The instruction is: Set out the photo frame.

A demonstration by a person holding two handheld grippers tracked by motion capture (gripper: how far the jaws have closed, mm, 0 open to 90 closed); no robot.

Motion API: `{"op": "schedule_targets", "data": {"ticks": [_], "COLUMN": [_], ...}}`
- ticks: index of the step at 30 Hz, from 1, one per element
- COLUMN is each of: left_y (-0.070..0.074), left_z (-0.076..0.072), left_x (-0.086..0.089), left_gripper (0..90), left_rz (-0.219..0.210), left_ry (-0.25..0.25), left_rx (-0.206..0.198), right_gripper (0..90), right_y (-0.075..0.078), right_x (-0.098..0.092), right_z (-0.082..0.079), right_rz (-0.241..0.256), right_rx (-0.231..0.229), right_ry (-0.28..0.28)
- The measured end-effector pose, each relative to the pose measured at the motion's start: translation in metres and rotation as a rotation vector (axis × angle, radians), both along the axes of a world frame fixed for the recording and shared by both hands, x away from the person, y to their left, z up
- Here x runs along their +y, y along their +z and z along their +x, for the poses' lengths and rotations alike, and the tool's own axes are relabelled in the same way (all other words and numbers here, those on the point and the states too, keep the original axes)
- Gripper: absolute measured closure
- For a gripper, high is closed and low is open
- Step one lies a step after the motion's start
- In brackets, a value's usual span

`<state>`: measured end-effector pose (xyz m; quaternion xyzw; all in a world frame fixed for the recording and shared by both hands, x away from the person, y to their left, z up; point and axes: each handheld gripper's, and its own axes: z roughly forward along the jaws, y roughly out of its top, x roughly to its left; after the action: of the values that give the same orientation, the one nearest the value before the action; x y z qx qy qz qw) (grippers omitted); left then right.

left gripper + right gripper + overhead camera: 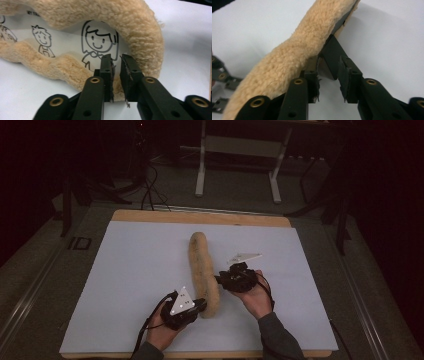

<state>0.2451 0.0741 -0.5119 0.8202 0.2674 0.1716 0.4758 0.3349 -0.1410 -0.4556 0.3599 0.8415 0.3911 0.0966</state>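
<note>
While a long tan fleece slipper [203, 272] lies lengthwise mid-tabletop [125, 270], the left tongs [117, 72] are clenched on the printed insole (cartoon faces) at its near end. At its right edge, the right tongs [329, 82] stand parted around the sole's rim, not clamped.

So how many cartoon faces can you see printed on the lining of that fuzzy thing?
2. One, with dark bobbed hair, sits just above the left claw; a smaller one with spiky hair is further left. More may be hidden under the fleece.
</note>
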Motion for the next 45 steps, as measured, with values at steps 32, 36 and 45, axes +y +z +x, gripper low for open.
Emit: {"op": "schedule_targets", "data": {"ticks": [32, 36, 45], "left_y": [0.006, 0.006, 0.006], "left_z": [0.024, 0.025, 0.025], "left_x": [0.065, 0.065, 0.067], "left_gripper": [61.8, 61.7, 61.6], "left_rz": [-0.092, -0.08, -0.087], "left_ry": [0.289, 0.289, 0.299], "left_rx": [0.119, 0.117, 0.116], "right_gripper": [22.8, 19.3, 18.7], "right_y": [0.019, 0.01, -0.009], "right_x": [0.008, 0.016, 0.03], "right_z": [-0.021, -0.027, -0.037], "right_rz": [0.101, 0.058, -0.02], "right_rx": [0.058, 0.065, 0.062], "right_ry": [0.0, 0.015, 0.031]}}
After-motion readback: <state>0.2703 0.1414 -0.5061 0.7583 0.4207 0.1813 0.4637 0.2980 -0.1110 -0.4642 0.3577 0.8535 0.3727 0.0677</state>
